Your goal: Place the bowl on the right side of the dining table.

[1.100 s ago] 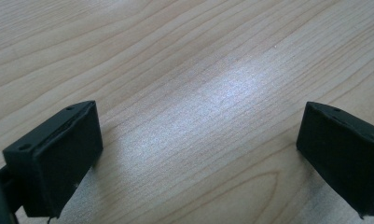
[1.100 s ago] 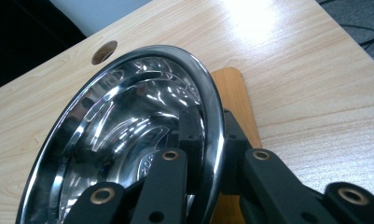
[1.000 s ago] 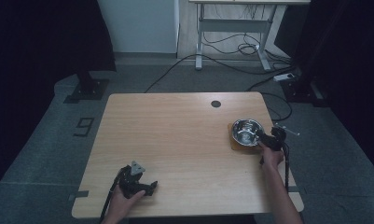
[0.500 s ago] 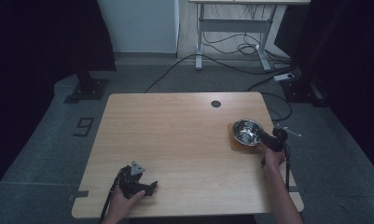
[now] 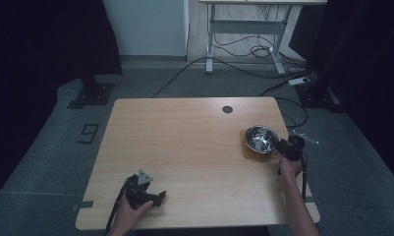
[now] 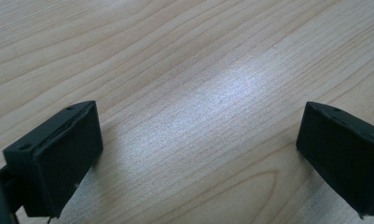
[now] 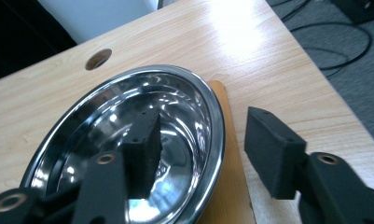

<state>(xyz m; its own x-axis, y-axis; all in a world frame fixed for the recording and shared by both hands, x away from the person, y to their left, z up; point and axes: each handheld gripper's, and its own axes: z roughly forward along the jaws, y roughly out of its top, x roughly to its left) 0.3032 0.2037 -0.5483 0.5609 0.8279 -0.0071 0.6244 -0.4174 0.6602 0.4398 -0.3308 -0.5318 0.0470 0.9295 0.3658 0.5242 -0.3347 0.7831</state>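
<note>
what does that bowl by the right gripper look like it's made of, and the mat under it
Bowl: polished metal, probably stainless steel, judging by mirror-like reflections and a bright rolled rim. Mat beneath it: flat, matte, orange-brown, likely cork or thin wood; the look leaves that open. Table: pale wood grain, possibly laminate.

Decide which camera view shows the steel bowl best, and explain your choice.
The right gripper view: the bowl is large and close, its shiny inside and rim clear, on an orange mat, with its rim between the right gripper's open jaws. The high view shows the bowl small, near the table's right edge. The left gripper view shows bare tabletop.
</note>
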